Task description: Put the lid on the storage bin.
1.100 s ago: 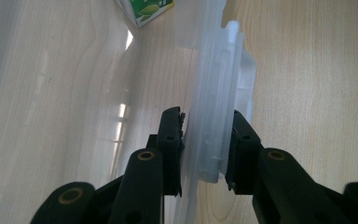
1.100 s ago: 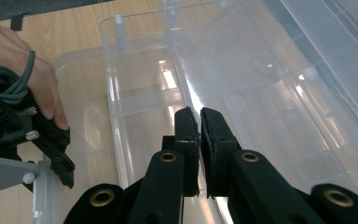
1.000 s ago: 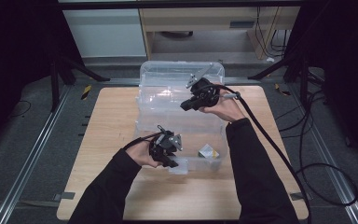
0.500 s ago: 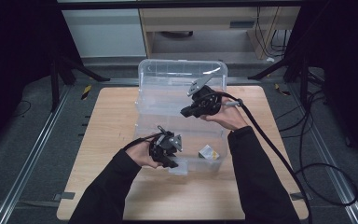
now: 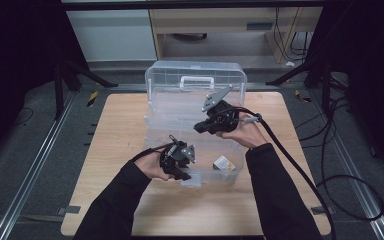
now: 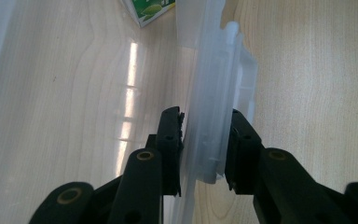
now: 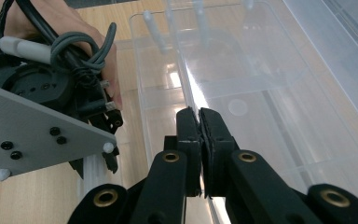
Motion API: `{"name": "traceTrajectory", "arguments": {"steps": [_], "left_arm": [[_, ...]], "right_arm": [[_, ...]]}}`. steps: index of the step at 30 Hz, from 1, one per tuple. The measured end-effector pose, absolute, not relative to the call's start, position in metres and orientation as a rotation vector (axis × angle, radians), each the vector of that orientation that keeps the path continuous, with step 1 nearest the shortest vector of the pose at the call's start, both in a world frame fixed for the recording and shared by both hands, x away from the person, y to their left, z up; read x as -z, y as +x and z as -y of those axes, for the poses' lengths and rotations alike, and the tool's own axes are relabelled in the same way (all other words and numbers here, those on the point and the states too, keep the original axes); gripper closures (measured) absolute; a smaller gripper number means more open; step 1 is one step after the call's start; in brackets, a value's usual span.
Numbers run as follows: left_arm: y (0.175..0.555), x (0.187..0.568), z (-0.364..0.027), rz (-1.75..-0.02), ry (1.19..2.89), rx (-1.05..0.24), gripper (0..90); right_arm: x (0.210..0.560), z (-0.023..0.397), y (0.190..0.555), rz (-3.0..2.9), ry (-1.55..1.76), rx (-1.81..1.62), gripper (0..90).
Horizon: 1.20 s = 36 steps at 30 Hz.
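Box: a clear plastic box (image 5: 195, 125) lies open at the middle of the wooden table (image 5: 110, 150), its lid standing up at the far side with a white handle (image 5: 197, 81) on top.
Left gripper: the left gripper (image 5: 180, 172) is at the near edge of the box; its jaws are clamped on the box's near wall and latch tab (image 6: 214, 121), one pad on each side.
Right gripper: the right gripper (image 5: 200, 127) hangs over the box's right half, jaws pressed together with nothing between them.
Small carton: a small carton (image 5: 224, 164) lies inside the box at its near right corner, just right of the left gripper.
Left hand: seen in the right gripper view, the left hand (image 7: 81, 35) grips its tool beside the near wall.
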<state>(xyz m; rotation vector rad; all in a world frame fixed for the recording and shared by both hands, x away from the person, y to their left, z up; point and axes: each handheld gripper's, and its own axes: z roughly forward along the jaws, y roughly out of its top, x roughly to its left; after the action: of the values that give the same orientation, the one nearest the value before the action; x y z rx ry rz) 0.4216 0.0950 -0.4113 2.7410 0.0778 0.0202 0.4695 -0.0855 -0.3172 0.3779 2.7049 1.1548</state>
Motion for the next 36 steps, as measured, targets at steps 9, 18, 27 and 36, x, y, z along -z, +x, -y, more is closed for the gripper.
{"name": "traceTrajectory", "arguments": {"steps": [9,18,27,36], "left_arm": [[0.418,0.410,-0.094,-0.051,2.751,-0.066,68.6],[0.413,0.411,-0.094,-0.059,2.746,-0.105,66.4],[0.405,0.398,-0.105,-0.087,2.661,-0.129,61.7],[0.392,0.368,-0.132,-0.182,2.526,-0.203,60.3]], "right_arm": [[0.323,0.087,0.460,-2.704,0.374,-1.170,87.9],[0.330,0.089,0.453,-2.700,0.366,-1.211,88.2],[0.333,0.087,0.447,-2.731,0.341,-1.186,88.2],[0.334,0.088,0.445,-2.715,0.361,-1.189,87.4]]}}
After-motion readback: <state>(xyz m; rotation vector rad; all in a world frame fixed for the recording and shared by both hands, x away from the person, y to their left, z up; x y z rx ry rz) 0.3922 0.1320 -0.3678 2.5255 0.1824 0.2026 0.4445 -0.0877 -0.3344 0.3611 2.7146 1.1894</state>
